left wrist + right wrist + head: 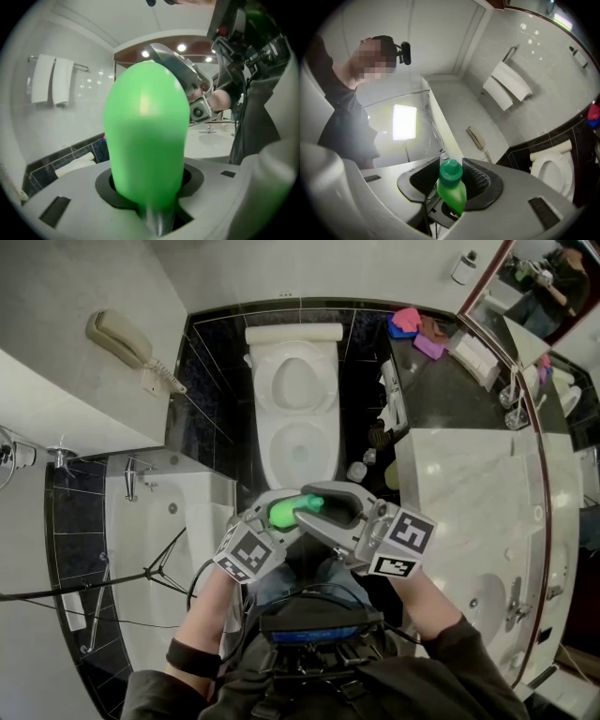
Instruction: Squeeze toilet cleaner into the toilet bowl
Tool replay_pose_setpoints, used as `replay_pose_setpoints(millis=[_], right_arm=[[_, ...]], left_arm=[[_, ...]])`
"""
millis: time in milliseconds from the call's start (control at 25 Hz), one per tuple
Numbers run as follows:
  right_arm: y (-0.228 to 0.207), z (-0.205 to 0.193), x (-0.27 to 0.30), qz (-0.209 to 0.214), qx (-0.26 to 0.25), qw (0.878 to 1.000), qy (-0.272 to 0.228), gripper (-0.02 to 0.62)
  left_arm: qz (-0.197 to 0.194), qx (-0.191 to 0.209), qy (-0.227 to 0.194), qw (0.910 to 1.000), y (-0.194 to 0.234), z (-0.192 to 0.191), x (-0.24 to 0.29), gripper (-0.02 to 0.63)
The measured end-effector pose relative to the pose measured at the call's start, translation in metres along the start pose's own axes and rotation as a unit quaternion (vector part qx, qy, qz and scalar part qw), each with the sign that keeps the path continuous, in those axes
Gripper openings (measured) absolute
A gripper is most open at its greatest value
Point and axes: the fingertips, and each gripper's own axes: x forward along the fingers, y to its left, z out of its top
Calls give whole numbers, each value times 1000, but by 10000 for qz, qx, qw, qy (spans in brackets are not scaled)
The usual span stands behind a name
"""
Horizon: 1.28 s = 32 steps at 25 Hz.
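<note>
Two grippers meet low in the head view, just in front of the toilet bowl (273,452), with a green toilet cleaner bottle (284,513) lying crosswise between them. The left gripper (266,521) wraps the bottle's body, and the right gripper (328,506) reaches in from the other side over its darker capped end. A bathtub (159,521) lies to the left, a wall phone (120,337) hangs above it, and a marble vanity (469,493) runs down the right. In the left gripper view, the toilet cleaner bottle (145,136) fills the middle as a rounded green mass, and the left gripper (150,185) is clamped on it, its dark pads pressed against both sides. White towels (49,79) hang on a rail behind. In the right gripper view, the bottle (453,194) points away from the camera, and its cap (451,169) sits between the ribbed pads. The right gripper (450,180) is closed about that end, a pad flanking each side of the cap. Beyond it are the wall phone (477,139), folded towels (508,86) and the toilet (553,168) at lower right.
</note>
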Motion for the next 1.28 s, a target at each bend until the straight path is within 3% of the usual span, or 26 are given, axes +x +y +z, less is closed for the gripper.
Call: replay_pose_setpoints(millis=[160,320,440,560,680,800,880,960,1080,1280], right_arm=[[-21,-15,-4,-461,983,9939,197,156],[-34,-35,-8,-954,2265,9674,604,156],[-37,-42,-10,-1198,2778,9498,789,155],[-35,-46,-9,-1152,3184,9384,687,156],[-34,-43,-5,-1047,3310,9366,479,170],[-32,-23,-3,-821,2526,9639,170,214],[-20,-3,-4,-384,1539,9873,-129,238],[1,14,-4,194,401,9988,-216,238],[33,21,-1,805,-981,9918,175,238],[56,17,-1,1321,-2612,9528,803,238]], left_arm=[[820,81,359,9960,12,-24,6,183],[1374,351,726,9872,18,-42,9,183],[1517,429,850,9838,17,-48,11,183],[1562,439,862,9830,18,-49,10,183],[1494,367,753,9852,19,-46,8,183],[944,-29,256,9952,13,-27,3,183],[239,-215,-141,9994,4,-6,-3,183],[-552,-275,-363,9974,-10,8,-10,183],[-1500,-311,-405,9874,-27,21,-23,183],[-2520,-138,-246,9673,-45,28,-39,183]])
